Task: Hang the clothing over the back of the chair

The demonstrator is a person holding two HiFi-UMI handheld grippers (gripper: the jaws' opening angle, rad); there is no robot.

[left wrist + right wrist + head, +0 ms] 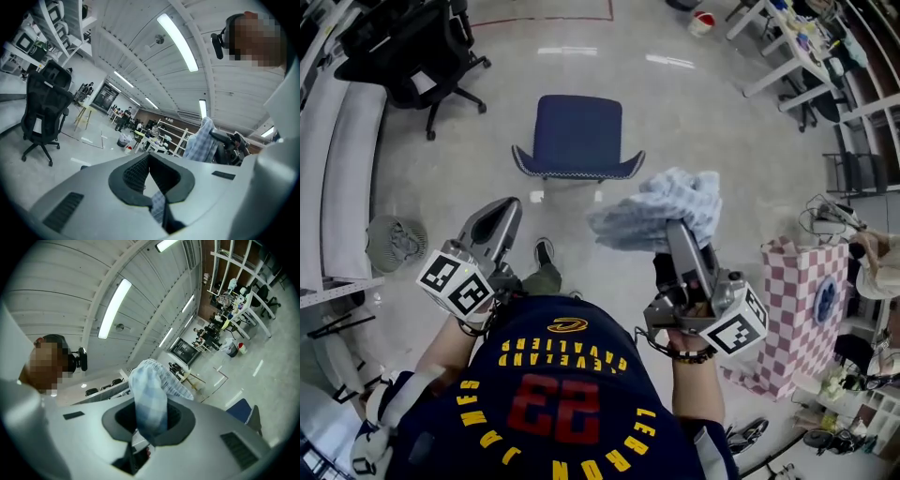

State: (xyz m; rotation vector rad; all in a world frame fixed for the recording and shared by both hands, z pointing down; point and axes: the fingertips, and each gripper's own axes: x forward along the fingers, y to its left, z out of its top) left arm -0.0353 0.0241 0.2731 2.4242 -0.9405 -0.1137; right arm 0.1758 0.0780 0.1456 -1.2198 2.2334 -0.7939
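Observation:
A light blue checked garment (661,211) hangs bunched in the air in front of me. My right gripper (679,232) is shut on it, and the cloth (150,404) runs up through its jaws. The blue chair (577,136) stands on the floor just beyond, its seat facing me; part of it (241,411) shows at the lower right of the right gripper view. My left gripper (499,217) is held out to the left, apart from the garment, with its jaws nearly together. A small checked patch (158,206) shows in their slit. From the left gripper I see the garment (201,140) off to the right.
A black office chair (422,56) stands at the back left, also seen as the office chair (44,108). A pink checked bag (797,309) is close on the right. A round floor fan (394,242) lies left, white desks (797,47) at the back right.

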